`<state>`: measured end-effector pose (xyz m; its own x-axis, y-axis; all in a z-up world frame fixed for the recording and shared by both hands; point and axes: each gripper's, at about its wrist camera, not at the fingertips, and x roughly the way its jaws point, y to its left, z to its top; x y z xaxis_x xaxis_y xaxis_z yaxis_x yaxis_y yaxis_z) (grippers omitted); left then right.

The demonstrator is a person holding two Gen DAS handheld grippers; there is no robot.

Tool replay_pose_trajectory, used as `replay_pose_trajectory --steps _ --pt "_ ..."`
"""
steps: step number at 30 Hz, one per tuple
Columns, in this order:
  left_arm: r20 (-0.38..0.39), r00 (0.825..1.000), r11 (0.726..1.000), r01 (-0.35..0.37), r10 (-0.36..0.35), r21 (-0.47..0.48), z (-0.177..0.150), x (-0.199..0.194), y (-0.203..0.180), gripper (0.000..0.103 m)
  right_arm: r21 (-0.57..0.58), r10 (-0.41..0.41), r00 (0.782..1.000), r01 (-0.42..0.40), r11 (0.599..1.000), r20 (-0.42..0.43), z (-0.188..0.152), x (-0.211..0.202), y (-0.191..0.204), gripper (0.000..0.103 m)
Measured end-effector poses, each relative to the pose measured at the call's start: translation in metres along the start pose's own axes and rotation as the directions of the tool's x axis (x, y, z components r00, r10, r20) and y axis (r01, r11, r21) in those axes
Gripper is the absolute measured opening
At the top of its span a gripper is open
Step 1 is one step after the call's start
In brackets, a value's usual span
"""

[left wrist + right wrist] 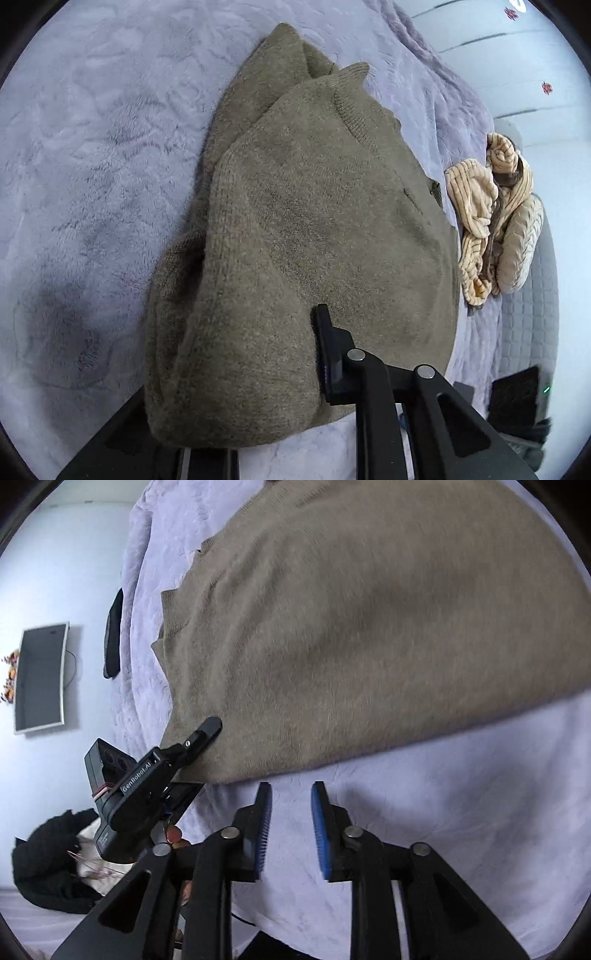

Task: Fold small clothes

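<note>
Left gripper [207, 734] clamping the near corner of the olive-brown knit sweater [314, 221], jaws pinched tight on the fabric; in the left wrist view only one black finger [327, 343] showing, the other buried under the knit. Right gripper [291, 827] hovering just short of the sweater hem, jaws partly apart, nothing between the blue ribbed pads [319, 830], bare blanket showing in the gap.

Sweater lying folded on the lilac plush blanket [92, 147], filling most of both views; soft fuzzy knit, ribbed band along the collar and cuff edges, one layer lapping over another along the far side; upper part running out of the right wrist view.

Blanket spreading wide beneath, embossed pile, edge dropping off toward a pale wall.

Cream striped knit bundle [491, 221] lying crumpled well apart from the sweater at the blanket's edge, a dark piece tangled within, kind of garment not clear.

Wall-mounted dark screen [40, 675] in a white frame, warped by the lens.

Black heap of cloth [48, 867] at lower left, partly hidden behind the left gripper body.

Dark folded item [112, 635] at the blanket's far edge, too small to identify.

Lettering "GenRobot.AI" reading along the left gripper's housing.
</note>
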<state>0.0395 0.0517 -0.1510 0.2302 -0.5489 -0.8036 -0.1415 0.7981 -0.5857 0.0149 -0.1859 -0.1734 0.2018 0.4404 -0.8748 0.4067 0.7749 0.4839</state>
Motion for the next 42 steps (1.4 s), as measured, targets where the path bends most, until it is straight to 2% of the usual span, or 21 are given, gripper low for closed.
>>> replay_pose_trajectory --steps 1,3,5,7,9,11,14,18,22,26,28,30,31,32,33,34,35,36,38,40,42 --pt "0.02 0.999 0.997 -0.045 0.044 0.07 -0.003 -0.002 -0.009 0.017 -0.035 -0.029 1.0 0.029 0.999 0.005 0.01 -0.011 0.005 0.052" --pt "0.074 0.989 0.966 -0.141 0.127 0.217 -0.012 -0.005 -0.028 0.017 -0.126 -0.081 0.996 0.083 0.989 0.022 0.034 -0.027 0.028 0.053" --pt "0.106 0.979 0.933 -0.196 0.172 0.302 -0.018 -0.004 -0.041 0.017 -0.224 -0.116 0.993 0.119 0.967 0.026 0.056 -0.035 0.058 0.053" --pt "0.102 0.977 0.924 -0.211 0.188 0.319 -0.019 -0.002 -0.043 0.017 -0.315 -0.158 0.987 0.151 0.937 0.004 0.078 -0.033 0.091 0.057" --pt "0.091 0.98 0.935 -0.197 0.178 0.295 -0.017 0.001 -0.038 0.017 -0.4 -0.208 0.978 0.176 0.899 -0.036 0.095 -0.022 0.13 0.064" --pt "0.091 0.982 0.941 -0.188 0.168 0.281 -0.016 0.002 -0.035 0.017 -0.505 -0.275 0.958 0.2 0.84 -0.077 0.11 0.009 0.175 0.075" --pt "0.103 0.979 0.935 -0.197 0.174 0.295 -0.018 0.003 -0.036 0.017 -0.627 -0.397 0.912 0.25 0.738 -0.104 0.114 0.061 0.224 0.078" --pt "0.121 0.978 0.928 -0.201 0.171 0.314 -0.022 0.003 -0.035 0.017 -0.728 -0.548 0.825 0.292 0.62 -0.136 0.108 0.133 0.256 0.079" --pt "0.126 0.979 0.933 -0.19 0.158 0.305 -0.025 0.001 -0.033 0.017 -0.757 -0.664 0.732 0.346 0.553 -0.15 0.107 0.178 0.259 0.079" --pt "0.117 0.983 0.948 -0.168 0.141 0.271 -0.024 0.001 -0.028 0.017 -0.774 -0.756 0.644 0.42 0.475 -0.114 0.107 0.2 0.255 0.08" --pt "0.112 0.984 0.953 -0.163 0.138 0.255 -0.023 0.002 -0.026 0.017 -0.773 -0.785 0.61 0.445 0.453 -0.109 0.108 0.208 0.249 0.08" --pt "0.109 0.984 0.956 -0.162 0.139 0.245 -0.022 0.002 -0.025 0.017 -0.773 -0.798 0.594 0.459 0.439 -0.1 0.109 0.212 0.242 0.079" --pt "0.11 0.984 0.955 -0.165 0.142 0.246 -0.022 0.002 -0.026 0.017 -0.775 -0.795 0.599 0.457 0.436 -0.094 0.109 0.211 0.239 0.069" --pt "0.113 0.983 0.952 -0.171 0.146 0.254 -0.022 0.001 -0.028 0.017 -0.778 -0.797 0.6 0.467 0.419 -0.069 0.109 0.207 0.238 0.048" --pt "0.117 0.982 0.949 -0.175 0.149 0.263 -0.022 0.0 -0.029 0.017 -0.776 -0.786 0.616 0.473 0.418 -0.049 0.11 0.199 0.237 0.041" --pt "0.121 0.982 0.946 -0.174 0.146 0.272 -0.022 -0.002 -0.032 0.017 -0.763 -0.75 0.659 0.456 0.459 -0.058 0.113 0.188 0.236 0.027" --pt "0.125 0.982 0.945 -0.172 0.142 0.277 -0.022 -0.004 -0.034 0.017 -0.739 -0.699 0.71 0.425 0.523 -0.086 0.118 0.174 0.233 0.02" --pt "0.129 0.982 0.944 -0.167 0.135 0.283 -0.021 -0.008 -0.036 0.017 -0.709 -0.648 0.753 0.394 0.584 -0.115 0.123 0.16 0.228 0.019" --pt "0.14 0.982 0.938 -0.165 0.127 0.304 -0.021 -0.014 -0.043 0.017 -0.656 -0.55 0.82 0.33 0.678 -0.157 0.13 0.133 0.216 0.017" --pt "0.151 0.981 0.927 -0.164 0.119 0.337 -0.021 -0.02 -0.055 0.017 -0.62 -0.457 0.874 0.266 0.738 -0.169 0.134 0.104 0.205 0.017" --pt "0.165 0.98 0.912 -0.166 0.111 0.375 -0.023 -0.027 -0.071 0.017 -0.588 -0.385 0.908 0.222 0.778 -0.166 0.137 0.08 0.198 0.017"
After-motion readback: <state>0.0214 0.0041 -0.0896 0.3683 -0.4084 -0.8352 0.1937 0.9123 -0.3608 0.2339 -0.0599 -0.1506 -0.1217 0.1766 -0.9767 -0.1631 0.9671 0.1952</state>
